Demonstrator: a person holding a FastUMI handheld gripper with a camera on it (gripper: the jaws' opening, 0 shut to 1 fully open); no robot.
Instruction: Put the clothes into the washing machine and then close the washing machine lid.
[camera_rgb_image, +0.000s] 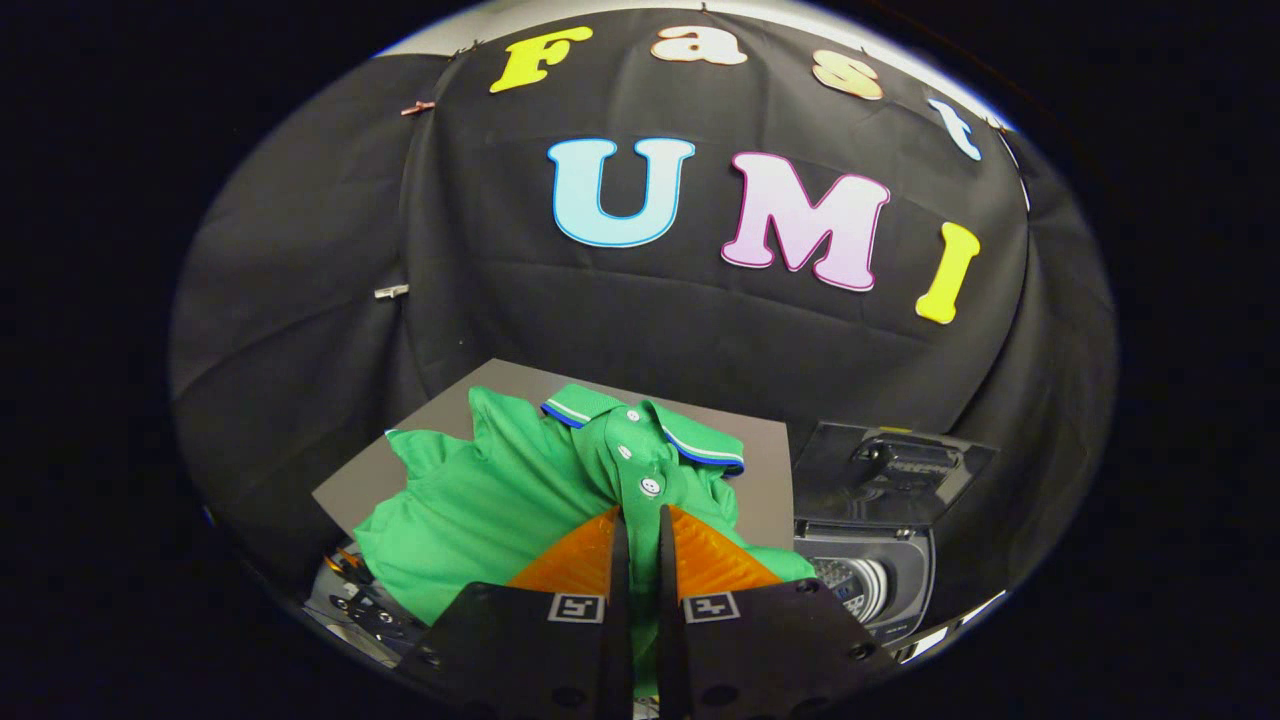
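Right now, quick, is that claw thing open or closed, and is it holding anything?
Claw: closed, its two fingers pinching a fold of the bright green polo shirt with the blue-trimmed collar, just below the button placket.

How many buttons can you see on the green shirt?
2. One sits just below the collar, the other lower on the placket, just ahead of the tongs, which pinch the shirt. More may be hidden behind them.

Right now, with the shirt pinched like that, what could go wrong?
The gripper is shut on a narrow fold of the green shirt, so the cloth might slip out on lifting. The rest of it may trail and snag on the washing machine rim or its raised lid.
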